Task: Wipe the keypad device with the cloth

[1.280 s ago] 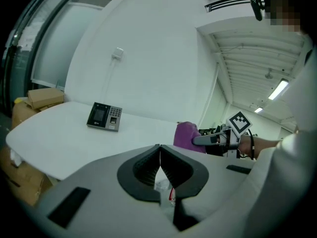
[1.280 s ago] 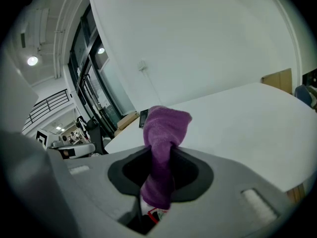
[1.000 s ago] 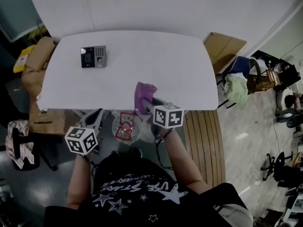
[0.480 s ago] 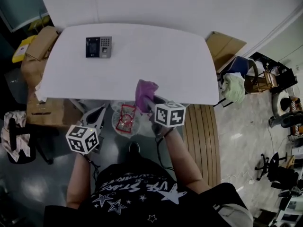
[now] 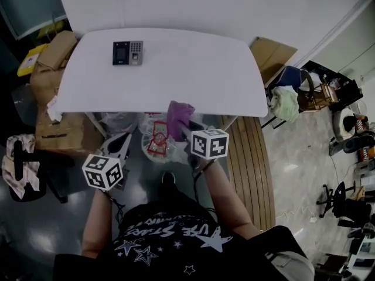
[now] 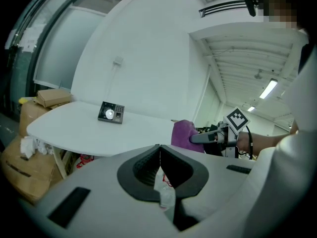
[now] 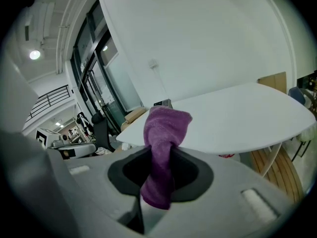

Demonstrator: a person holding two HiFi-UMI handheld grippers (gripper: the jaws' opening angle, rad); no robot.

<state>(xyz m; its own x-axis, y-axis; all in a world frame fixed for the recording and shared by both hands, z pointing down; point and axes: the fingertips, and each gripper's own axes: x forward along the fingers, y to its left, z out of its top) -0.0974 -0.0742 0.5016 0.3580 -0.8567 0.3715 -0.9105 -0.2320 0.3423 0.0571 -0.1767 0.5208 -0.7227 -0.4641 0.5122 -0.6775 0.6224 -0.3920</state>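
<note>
The dark keypad device (image 5: pixel 128 52) lies on the far left part of the white table (image 5: pixel 199 75); it shows too in the left gripper view (image 6: pixel 111 112) and just behind the cloth in the right gripper view (image 7: pixel 162 103). My right gripper (image 5: pixel 181 130) is shut on a purple cloth (image 5: pixel 179 119), which hangs bunched between the jaws (image 7: pixel 163 133) at the table's front edge. My left gripper (image 5: pixel 123 140) hovers short of the table, left of the cloth, its jaws (image 6: pixel 159 148) shut with nothing in them. Both grippers are well away from the device.
Cardboard boxes (image 5: pixel 55 51) stand at the table's left end. A clear plastic bag with red contents (image 5: pixel 157 142) sits under the front edge. A chair with clothes (image 5: pixel 287 101) and wooden slats (image 5: pixel 249 168) are to the right. A dark chair (image 5: pixel 20 168) stands at the left.
In the head view the table and keypad device have slid up and right. The cloth was over the tabletop and now hangs at its front edge. Both grippers keep their pose.
</note>
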